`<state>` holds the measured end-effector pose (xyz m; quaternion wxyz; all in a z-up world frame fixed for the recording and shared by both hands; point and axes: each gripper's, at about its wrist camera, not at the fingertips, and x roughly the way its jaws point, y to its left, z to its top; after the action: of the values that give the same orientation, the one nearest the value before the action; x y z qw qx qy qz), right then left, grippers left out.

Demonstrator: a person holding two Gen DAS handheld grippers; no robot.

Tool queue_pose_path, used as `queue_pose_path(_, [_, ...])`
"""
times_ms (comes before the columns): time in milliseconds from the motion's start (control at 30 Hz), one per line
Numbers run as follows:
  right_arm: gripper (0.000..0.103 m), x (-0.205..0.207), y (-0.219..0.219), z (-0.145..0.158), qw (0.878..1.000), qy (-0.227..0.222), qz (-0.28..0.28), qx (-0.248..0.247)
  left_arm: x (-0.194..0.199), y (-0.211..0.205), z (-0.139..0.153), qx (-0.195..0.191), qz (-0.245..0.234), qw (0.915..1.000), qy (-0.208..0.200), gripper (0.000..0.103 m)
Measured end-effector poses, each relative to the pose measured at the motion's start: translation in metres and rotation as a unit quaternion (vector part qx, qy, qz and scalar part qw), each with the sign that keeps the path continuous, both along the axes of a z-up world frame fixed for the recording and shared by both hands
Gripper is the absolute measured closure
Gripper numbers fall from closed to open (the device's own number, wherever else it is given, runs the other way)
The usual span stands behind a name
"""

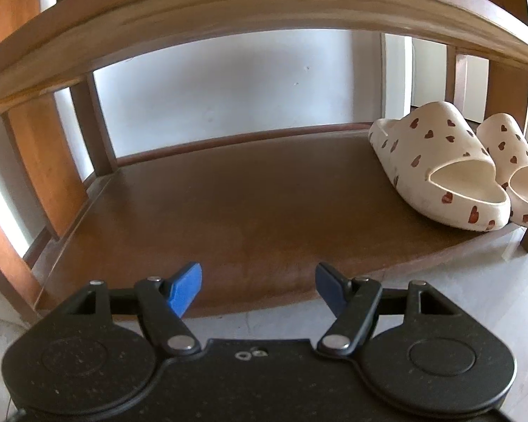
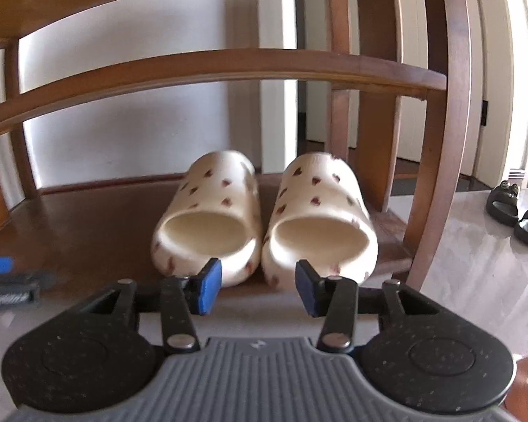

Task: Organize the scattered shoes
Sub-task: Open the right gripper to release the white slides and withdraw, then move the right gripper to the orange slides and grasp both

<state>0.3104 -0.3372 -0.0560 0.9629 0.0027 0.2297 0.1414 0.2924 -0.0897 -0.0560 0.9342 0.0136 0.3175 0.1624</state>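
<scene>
A pair of cream slippers with red hearts stands side by side on the bottom board (image 1: pixel 228 211) of a wooden shoe rack, at its right end. In the right wrist view their open heels face me: the left slipper (image 2: pixel 211 211) and the right slipper (image 2: pixel 320 211). My right gripper (image 2: pixel 258 286) is open just in front of those heels, and its blue pads touch neither. The left wrist view shows the same pair (image 1: pixel 436 165) far to the right. My left gripper (image 1: pixel 258 288) is open at the board's front edge with nothing between its fingers.
A wooden rail (image 2: pixel 211 66) crosses above the slippers, with an upper shelf (image 1: pixel 264 10) over the board. The rack's right post (image 2: pixel 440 176) stands close beside the pair. A pair of black sandals (image 2: pixel 517 211) lies on the pale floor at the right. A white wall is behind the rack.
</scene>
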Motion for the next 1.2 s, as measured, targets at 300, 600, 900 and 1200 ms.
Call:
queue_pose_path(300, [0.059, -0.058, 0.029, -0.008, 0.980, 0.130, 0.149, -0.012, -0.017, 0.015, 0.002, 0.001, 0.011, 0.9999, -0.002, 0.031])
queue_pose_path(600, [0.066, -0.142, 0.061, -0.013, 0.883, 0.314, 0.338, -0.086, -0.051, 0.026, 0.005, 0.002, 0.003, 1.0000, 0.006, 0.031])
queue_pose_path(900, [0.053, -0.155, 0.101, -0.036, 0.860, 0.405, 0.281, -0.132, -0.077, 0.033, 0.012, 0.000, -0.006, 0.9999, 0.009, 0.031])
queue_pose_path(1200, [0.079, -0.154, 0.122, -0.038, 0.827, 0.403, 0.336, -0.201, -0.086, 0.042, 0.011, -0.018, 0.004, 0.9998, 0.012, 0.031])
